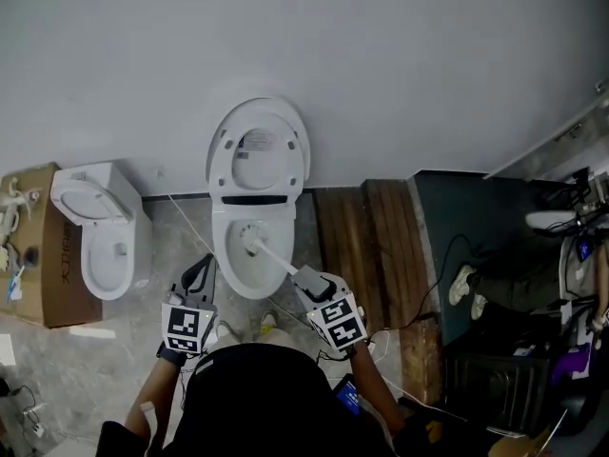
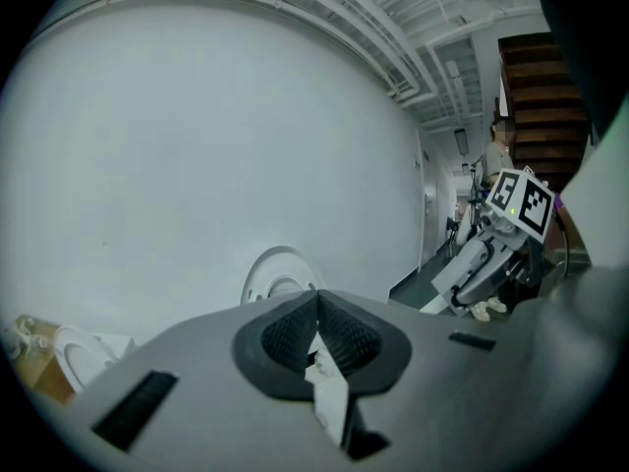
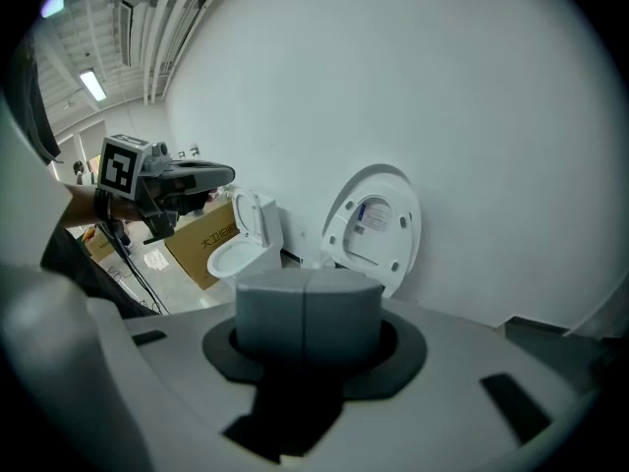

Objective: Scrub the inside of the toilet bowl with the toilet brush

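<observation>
Dark sleeves framed the right gripper [image 1: 309, 282], its fingers clamped on the toilet brush [image 1: 276, 257] handle, bristles low inside the toilet bowl [image 1: 219, 250]. The left gripper [image 1: 200, 274] hung beside the rim, fingers pressed together, empty. A hard stroke risked flicking water out or twisting the thin handle loose.

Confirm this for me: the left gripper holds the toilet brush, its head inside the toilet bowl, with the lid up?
Wrong side: the right gripper holds the toilet brush, as the head view shows. The rest stands: its head is inside the toilet bowl, with the lid up.
</observation>
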Available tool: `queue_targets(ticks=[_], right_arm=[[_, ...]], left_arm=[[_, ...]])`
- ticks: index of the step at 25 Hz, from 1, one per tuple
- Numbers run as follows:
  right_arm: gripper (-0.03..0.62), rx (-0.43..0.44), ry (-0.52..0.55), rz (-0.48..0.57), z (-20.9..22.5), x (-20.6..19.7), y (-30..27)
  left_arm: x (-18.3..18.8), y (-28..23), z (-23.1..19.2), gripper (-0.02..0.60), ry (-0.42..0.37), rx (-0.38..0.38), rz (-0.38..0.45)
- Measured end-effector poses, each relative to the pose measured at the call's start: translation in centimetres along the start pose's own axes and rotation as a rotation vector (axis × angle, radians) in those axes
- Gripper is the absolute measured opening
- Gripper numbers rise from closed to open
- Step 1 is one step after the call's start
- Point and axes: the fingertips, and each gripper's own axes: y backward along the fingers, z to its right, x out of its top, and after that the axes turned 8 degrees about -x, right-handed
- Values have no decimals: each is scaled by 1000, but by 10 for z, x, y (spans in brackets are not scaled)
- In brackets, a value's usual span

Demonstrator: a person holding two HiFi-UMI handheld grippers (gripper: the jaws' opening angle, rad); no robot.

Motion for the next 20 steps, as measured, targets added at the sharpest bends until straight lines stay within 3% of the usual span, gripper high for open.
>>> queue_targets(ticks=[20], right_arm=[[149,6,53,-14,-11,3,6]], left_arm=[[0,14,-4,11,15,29,26]])
